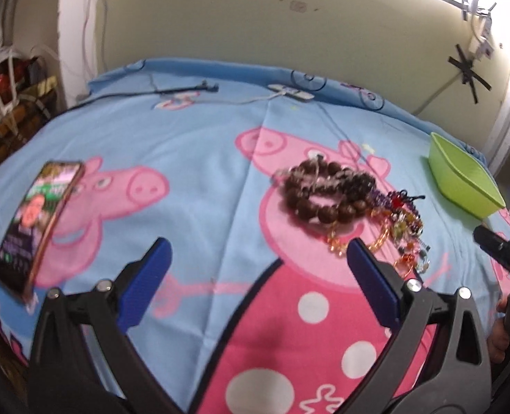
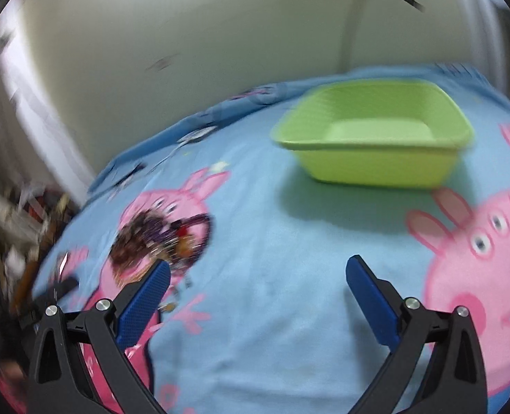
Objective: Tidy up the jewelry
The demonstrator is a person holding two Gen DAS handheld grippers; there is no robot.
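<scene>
Both claws, left (image 1: 256, 253) and right (image 2: 257, 269), gape empty; round wooden beads (image 1: 324, 195) near square green plastic basin (image 2: 375, 145).

A bed (image 1: 199, 158) covered in a blue cartoon-pig sheet carries everything. On it lie a heap of bead bracelets (image 1: 344, 203) near the middle, a green basin (image 1: 462, 179) towards the right edge, and a phone (image 1: 37, 220) on the left. Near the wall lie a white power strip (image 1: 291, 91) and a dark cable (image 1: 185, 88).

The green basin (image 1: 469, 181) is cut by the left view's edge — the jewelry pile (image 2: 158, 241) smears in the right view's blur.
</scene>
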